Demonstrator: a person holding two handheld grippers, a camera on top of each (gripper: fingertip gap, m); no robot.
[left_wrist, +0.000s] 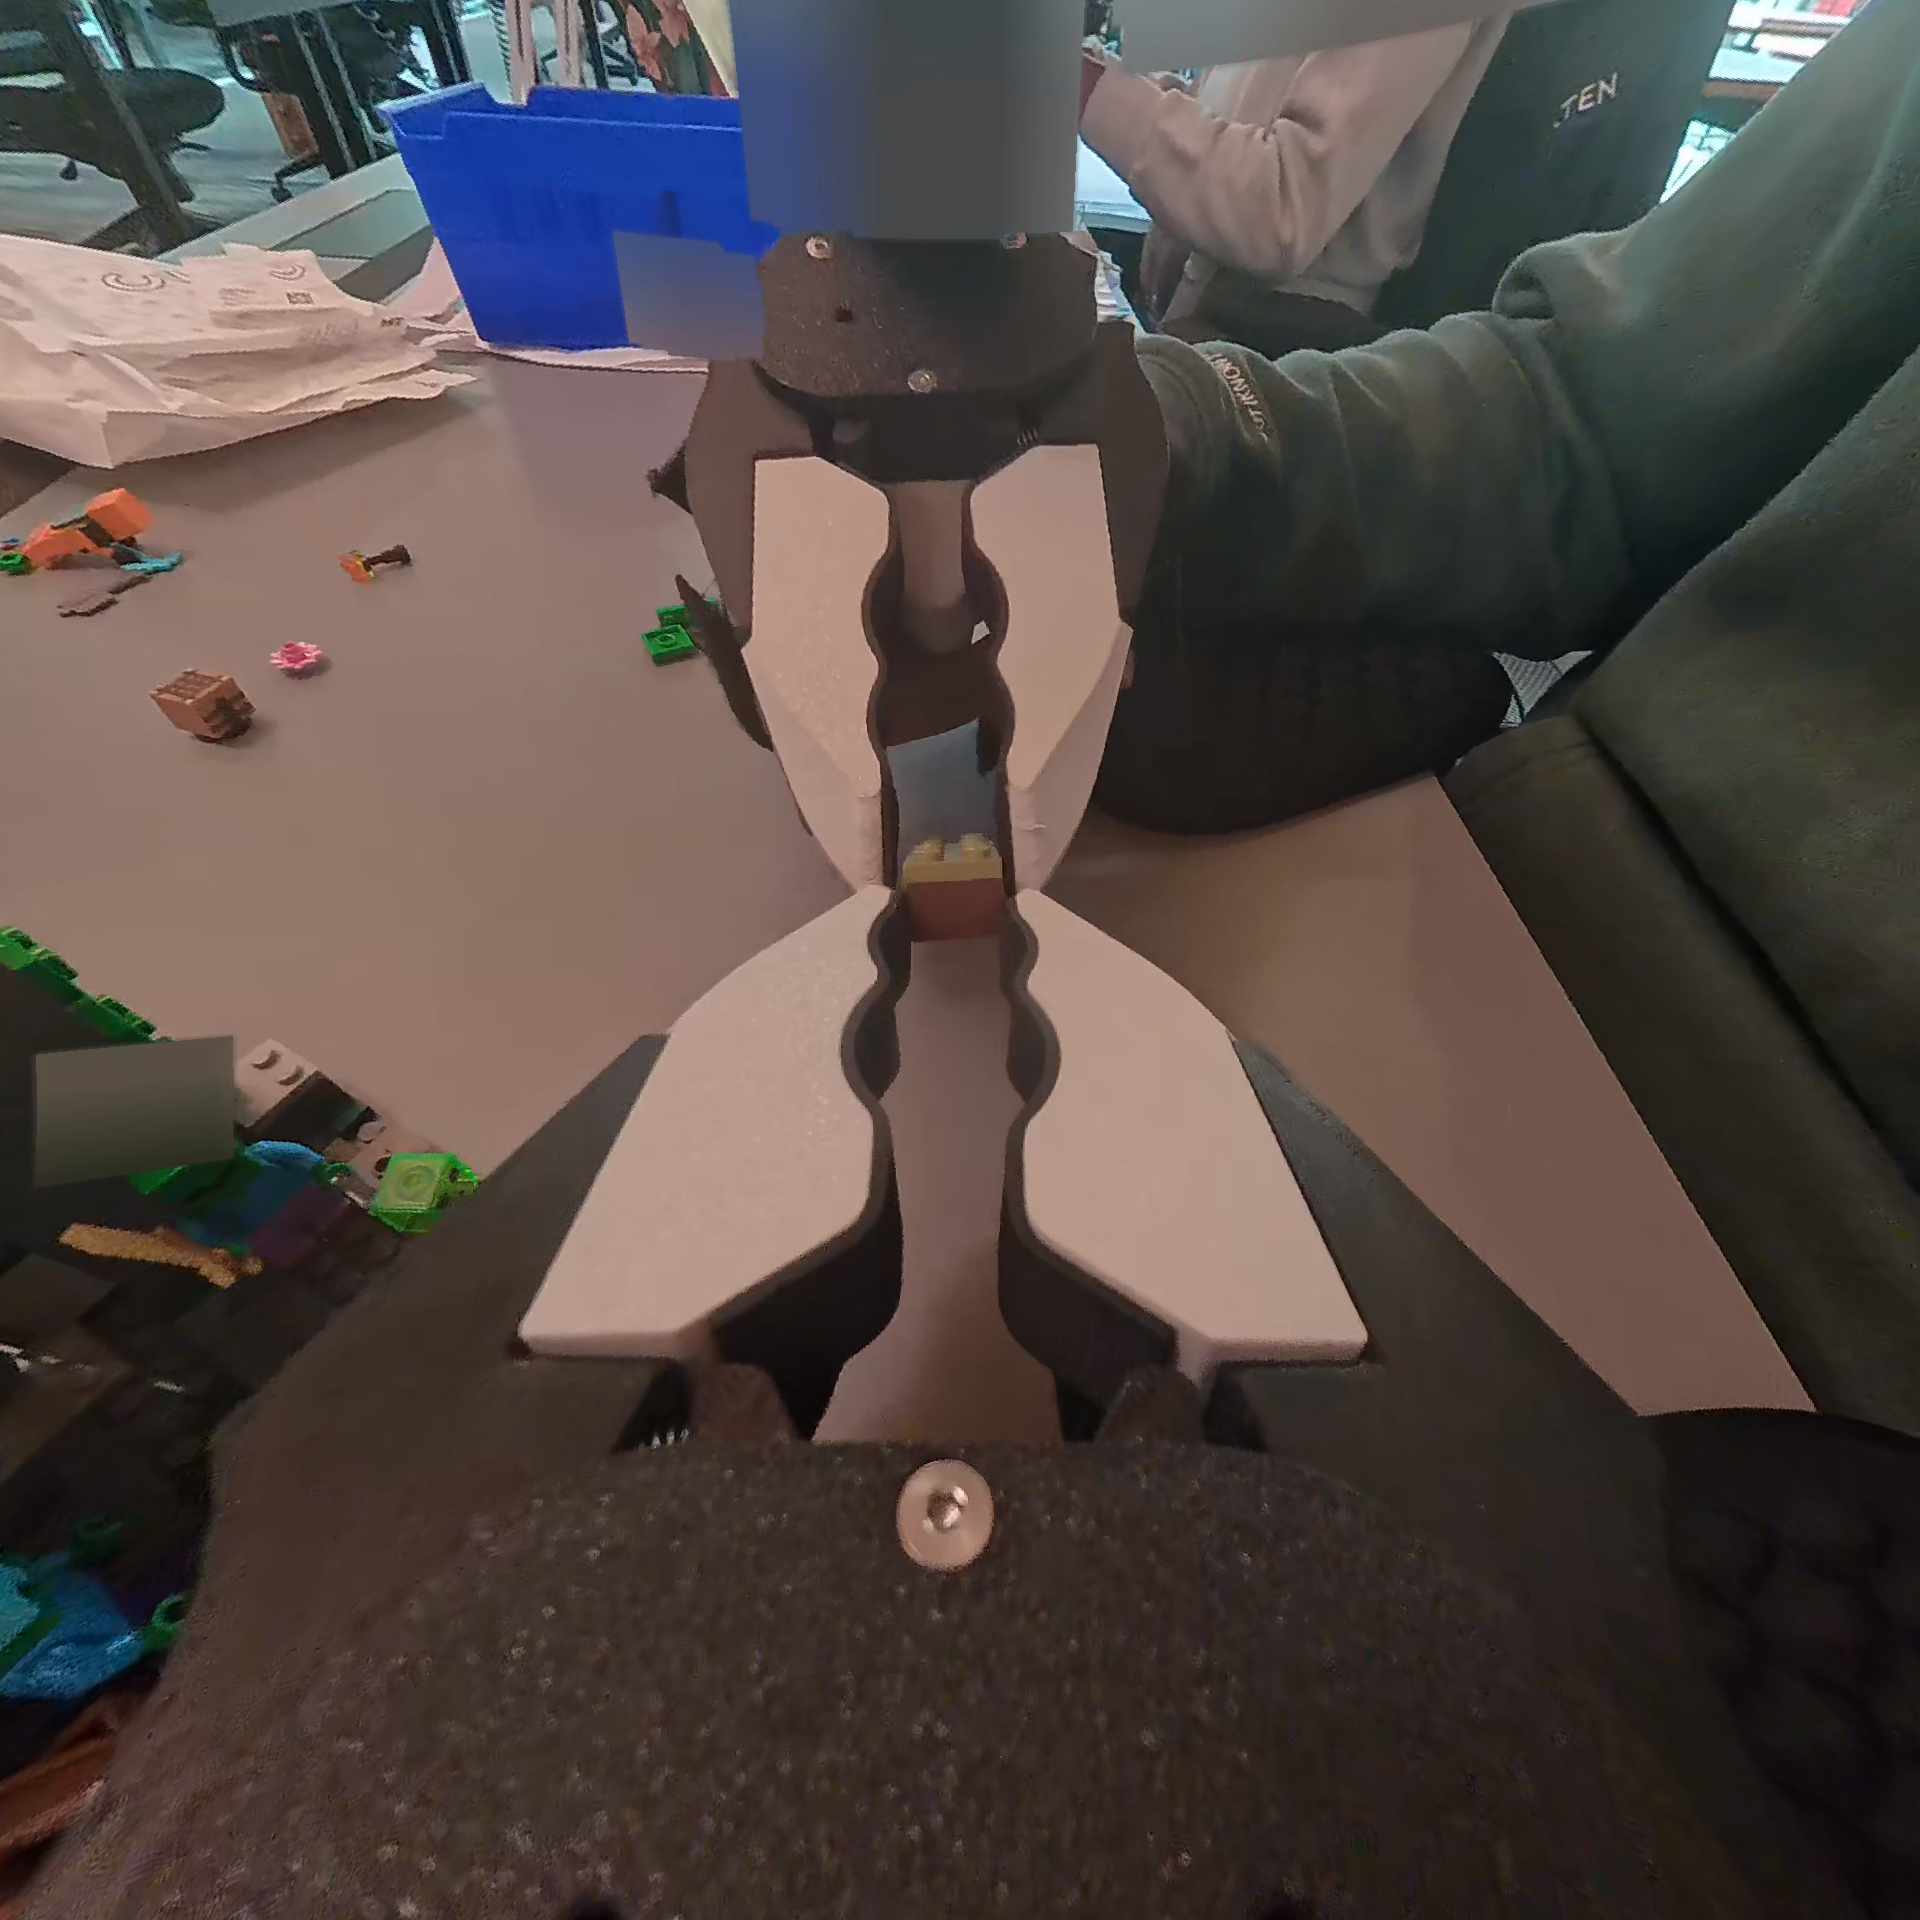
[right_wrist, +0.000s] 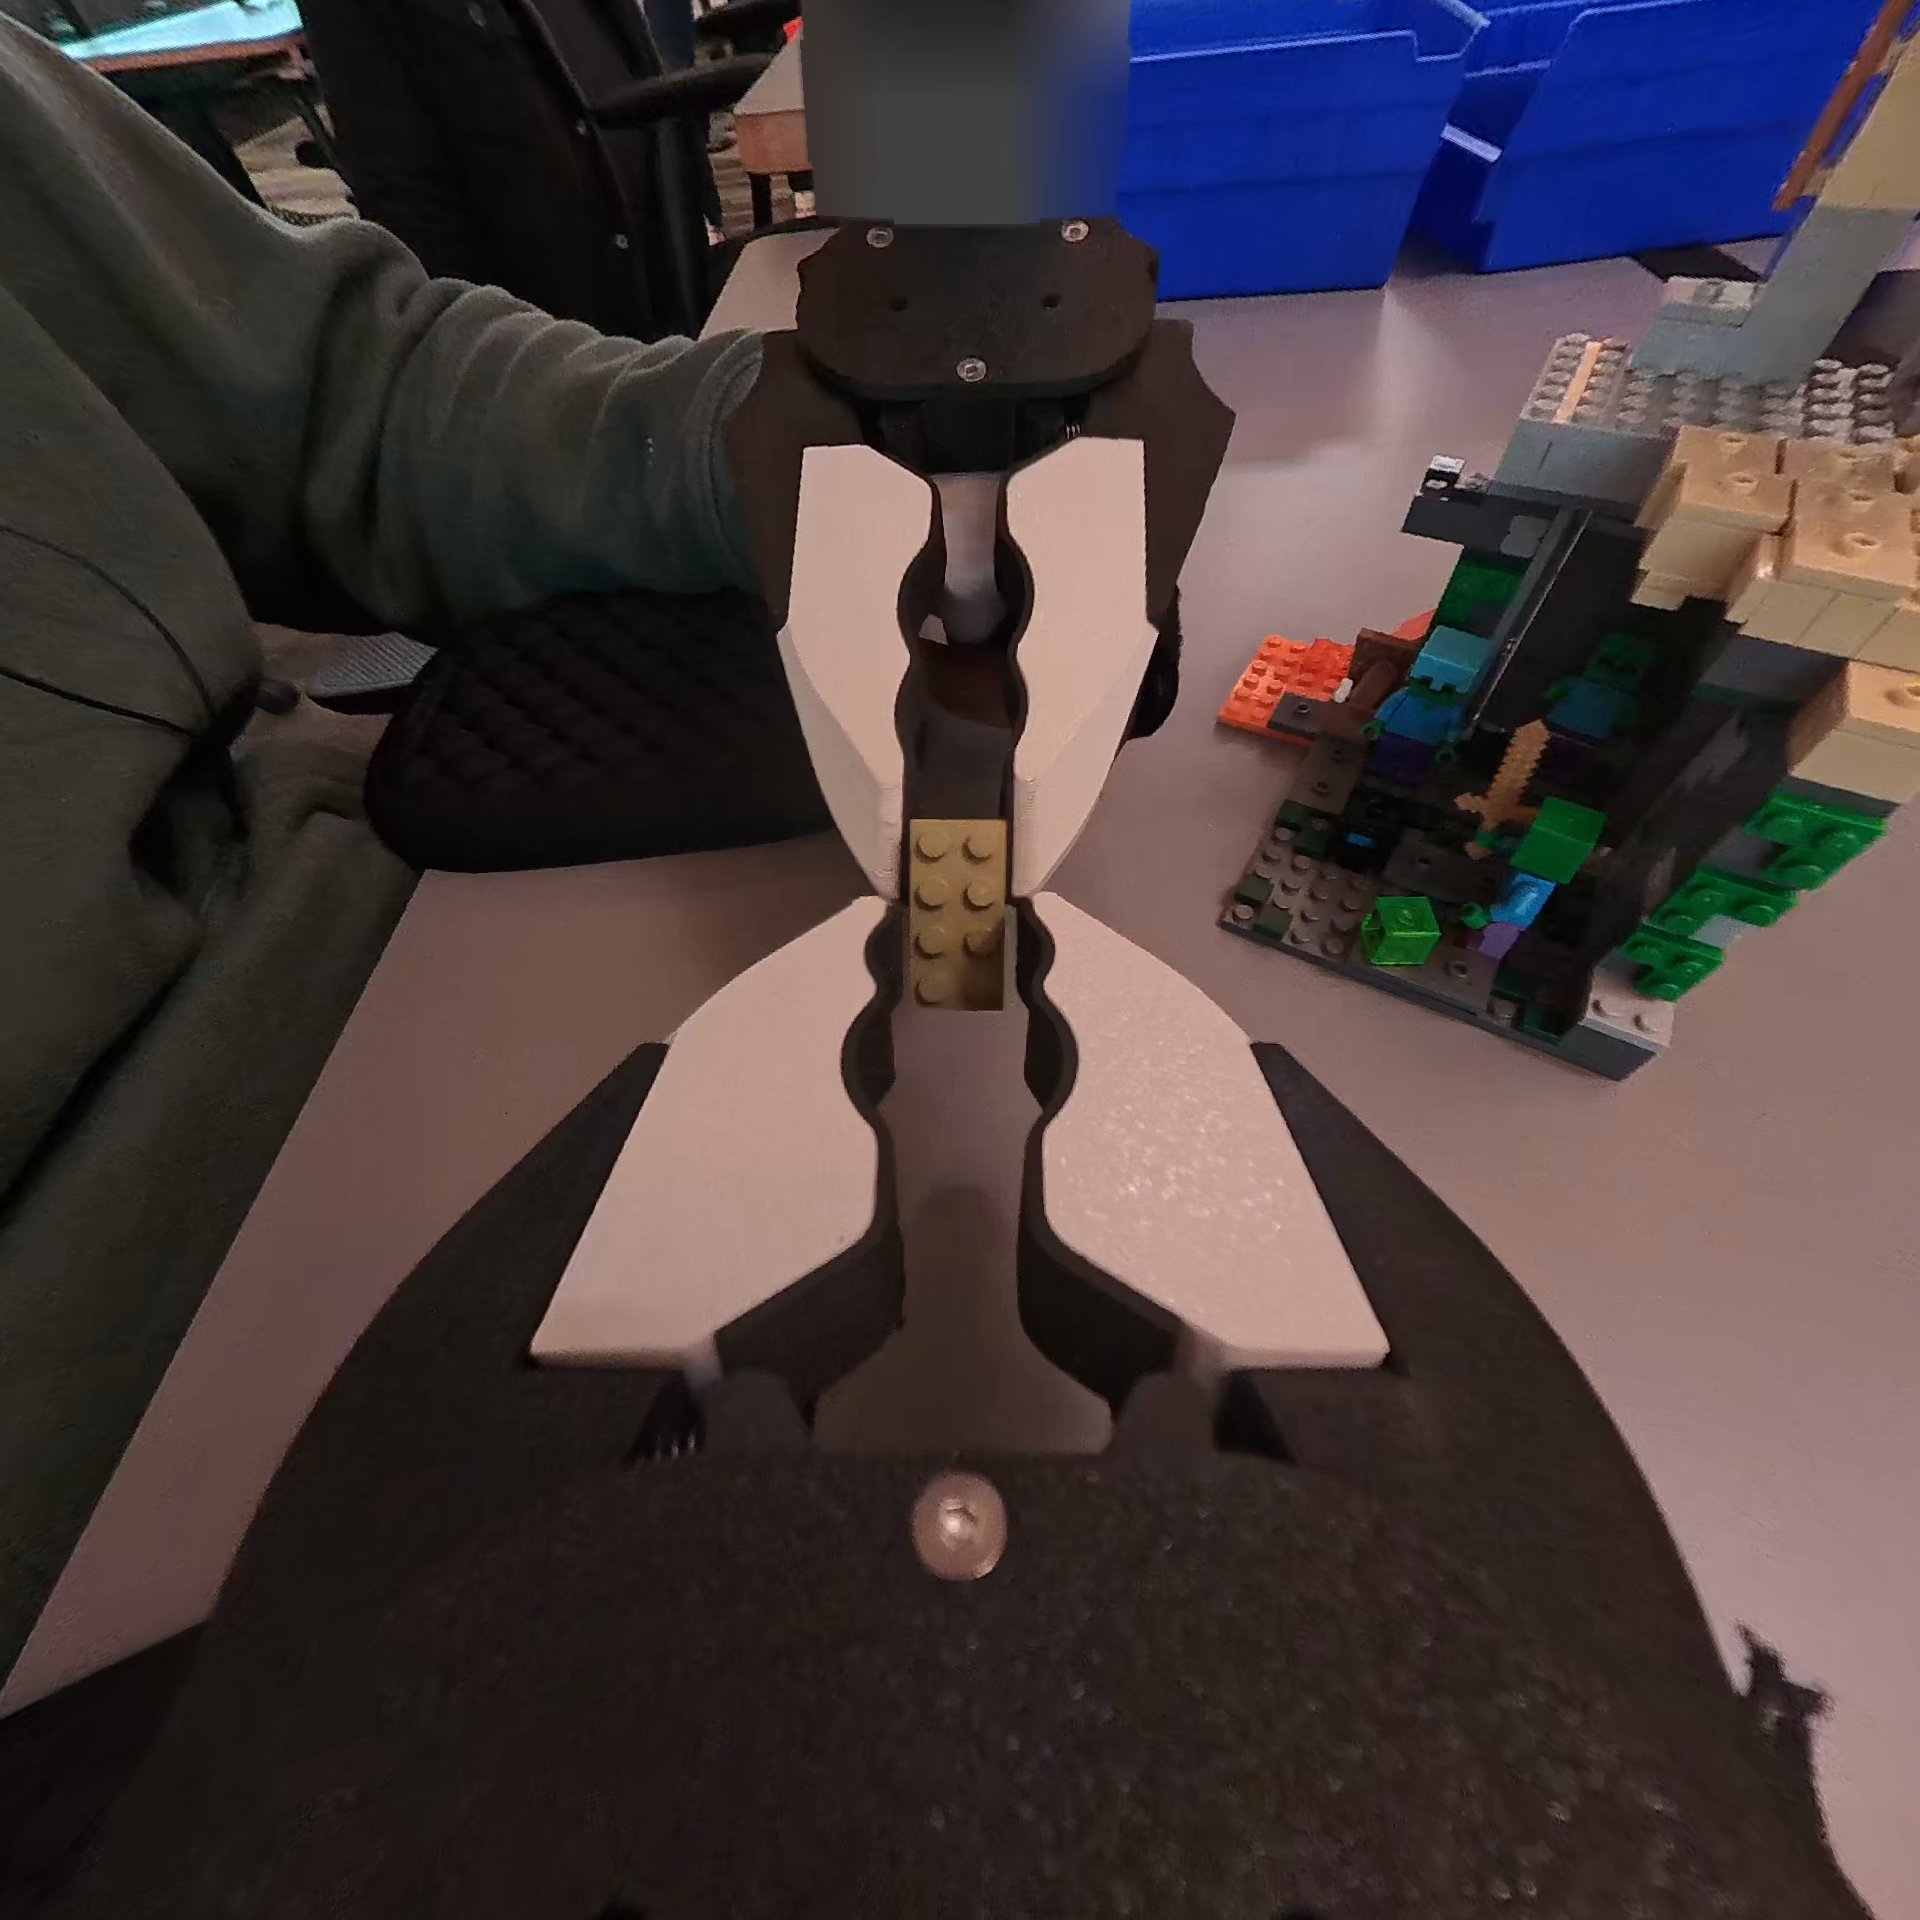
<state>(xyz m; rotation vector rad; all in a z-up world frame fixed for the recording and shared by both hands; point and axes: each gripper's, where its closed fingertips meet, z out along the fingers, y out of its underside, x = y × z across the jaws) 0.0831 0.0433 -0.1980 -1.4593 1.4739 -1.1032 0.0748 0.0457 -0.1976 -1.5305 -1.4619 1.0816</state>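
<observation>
My two grippers meet tip to tip above the grey table (left_wrist: 436, 831). In the left wrist view my left gripper (left_wrist: 951, 920) is shut on a small stack: a reddish-brown brick (left_wrist: 951, 914) with an olive brick (left_wrist: 951, 860) on top. My right gripper (left_wrist: 951, 831) faces it and closes on the far end of the stack. In the right wrist view my right gripper (right_wrist: 956, 940) is shut on the long olive brick (right_wrist: 958, 914), seen studs up. My left gripper (right_wrist: 956, 868) grips its far end. The brown brick is hidden there.
A brick-built scene (right_wrist: 1558, 779) on a grey baseplate stands right of the grippers, with blue bins (right_wrist: 1351, 135) behind. Loose pieces lie to the left: a brown block (left_wrist: 203, 707), a pink flower (left_wrist: 298, 657), green plates (left_wrist: 670, 639). White paper sheets (left_wrist: 187, 332) and a blue bin (left_wrist: 561, 208) are at the back. A person's green sleeve (left_wrist: 1558, 416) runs along the table edge. My left and right fingertips are right by each other. The brown block (left_wrist: 203, 707) is about 25 centimeters from both grippers' fingertips.
</observation>
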